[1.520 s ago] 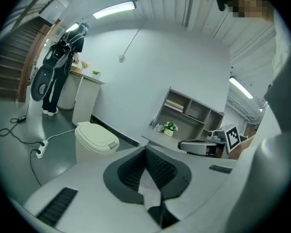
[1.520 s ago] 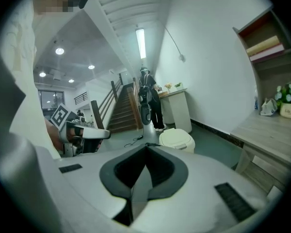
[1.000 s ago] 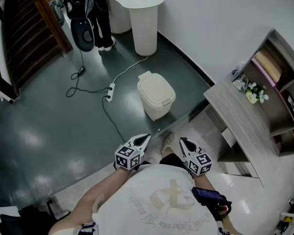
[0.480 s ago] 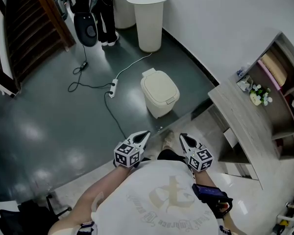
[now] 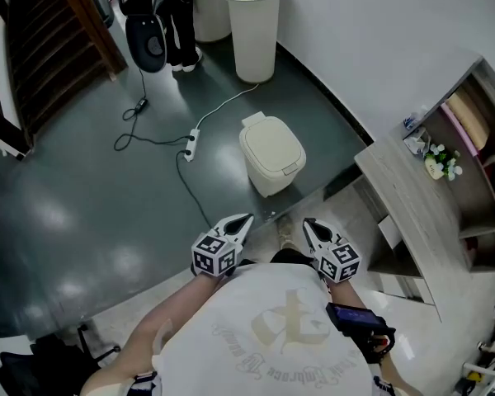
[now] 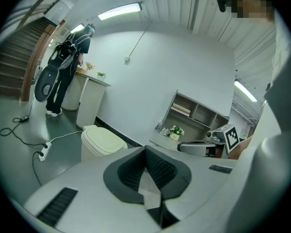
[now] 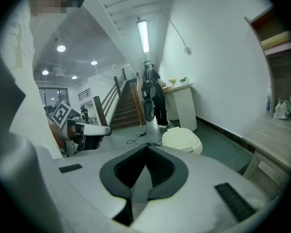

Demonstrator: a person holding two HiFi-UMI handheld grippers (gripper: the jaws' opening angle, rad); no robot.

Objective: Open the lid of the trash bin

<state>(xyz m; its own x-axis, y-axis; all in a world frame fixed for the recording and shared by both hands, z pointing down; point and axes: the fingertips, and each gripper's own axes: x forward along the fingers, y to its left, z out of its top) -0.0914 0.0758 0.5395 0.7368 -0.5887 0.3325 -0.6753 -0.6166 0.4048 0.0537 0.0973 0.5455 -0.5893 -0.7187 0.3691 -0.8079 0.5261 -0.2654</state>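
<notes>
both jaws shut and empty, bin ahead on the floor

the jaws of the left gripper (image 6: 146, 152) are seen closed tip to tip, with nothing held between them. the same is seen at the right gripper (image 7: 146, 150). in the head view both are held side by side, close to the person's body, tips pointed forward and slightly toward each other.

the bin (image 5: 272, 151) stands on the floor (image 5: 107, 221), ahead of and below both sets of jaws, well apart from them and roughly between their lines. its lid (image 5: 271, 145) is shut. the lid's long axis runs away from the person: the hinge (image 5: 253, 121) is at the far end, and the catch (image 5: 290, 169) is at the near end, turned a little to the right.

neither gripper is clearly nearer the bin as a whole. the catch end is judged to lie more toward the right gripper. a reach forward and down is called for before the lid can be touched. the step is judged to be the approach, with the opening not yet begun.
</notes>
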